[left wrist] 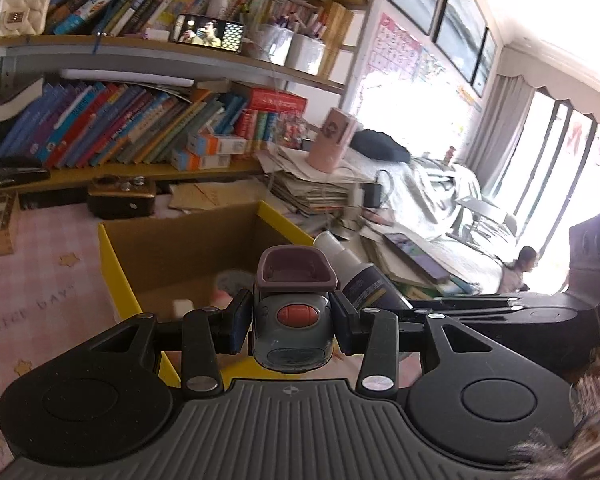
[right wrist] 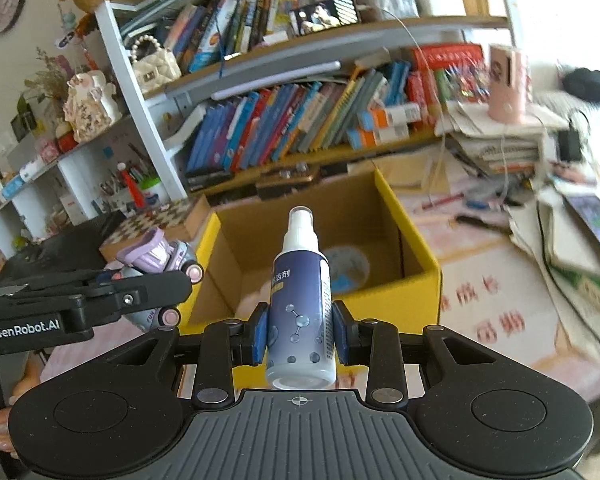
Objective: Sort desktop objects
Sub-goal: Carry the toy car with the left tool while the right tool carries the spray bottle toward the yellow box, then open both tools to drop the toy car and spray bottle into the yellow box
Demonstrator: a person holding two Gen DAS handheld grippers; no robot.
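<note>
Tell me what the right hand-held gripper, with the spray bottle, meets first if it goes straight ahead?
Probably the open yellow cardboard box: the right hand-held gripper and its spray bottle point into it, though depth is unclear.

We see a small toy car point(left wrist: 293, 320), grey body with an orange-red oval on top and a mauve open seat, pinched at its sides, held in the air just near of the box; from the right wrist view it shows purple with pink wheels, tilted. A spray bottle point(right wrist: 300, 304), dark blue label with white molecule print, white nozzle and clear cap, stands upright, clamped at its lower body. Beyond both we see an open cardboard box point(right wrist: 430, 276), yellow outside, brown inside, on the desk, with a round pale lidded item point(right wrist: 350, 268) and blurred pinkish bits on its floor.
</note>
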